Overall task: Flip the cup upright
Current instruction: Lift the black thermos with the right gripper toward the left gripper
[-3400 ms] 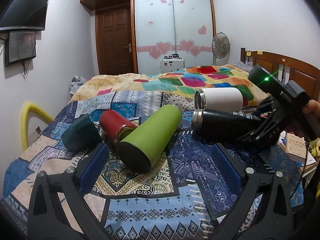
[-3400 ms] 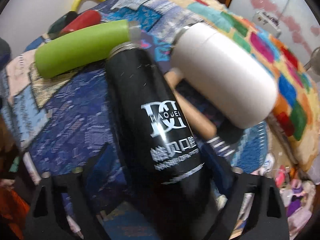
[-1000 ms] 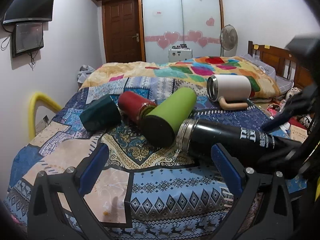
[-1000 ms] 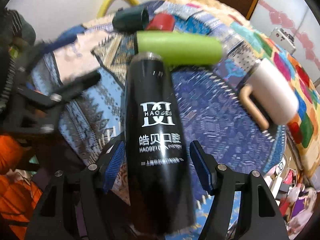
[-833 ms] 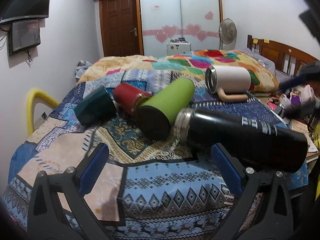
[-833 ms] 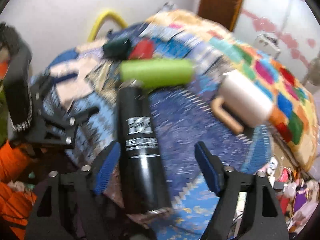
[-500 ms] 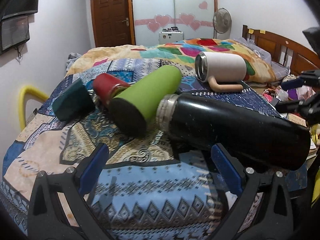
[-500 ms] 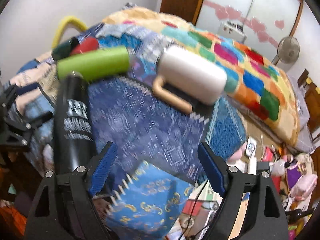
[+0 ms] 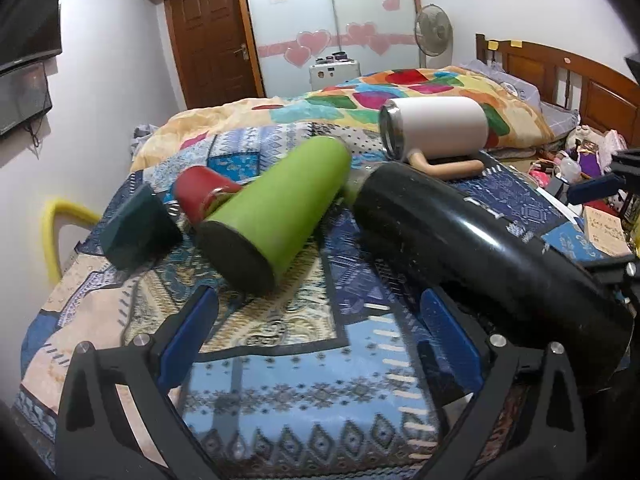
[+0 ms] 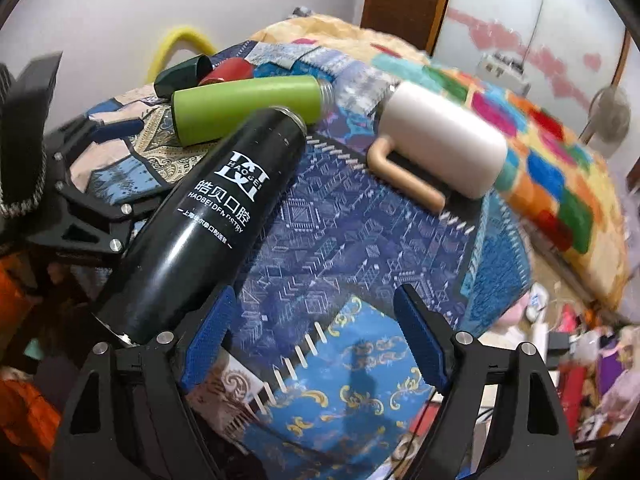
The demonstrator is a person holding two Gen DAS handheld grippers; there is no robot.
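Left wrist view. I see my left tongs (image 9: 316, 328) spread wide with nothing between the blue pads, poised over the patterned bedspread (image 9: 280, 360). The black flask (image 9: 480, 248) lies on its side at right, its base end nearest the lens and just beside the right-hand pad; I cannot tell whether they touch. Its steel neck points away toward the green flask (image 9: 276, 208), which also lies on its side, dark base toward me. Beside the green flask rest a red cup (image 9: 198, 192) and a dark green cup (image 9: 136, 232), both tipped over. Farther back the white mug (image 9: 436, 126) lies on its side, tan handle against the bed. The blue pad of the other tool shows at the far right edge.

Right wrist view. My right tongs (image 10: 316, 340) are wide apart and hold nothing. The black flask (image 10: 216, 216) lies diagonally at left, outside the tongs, its base near the left pad and its open neck close to the green flask (image 10: 248, 104). The white mug (image 10: 444, 140) lies well apart at upper right. The left tongs (image 10: 92, 160) appear at the left edge beside the black flask.
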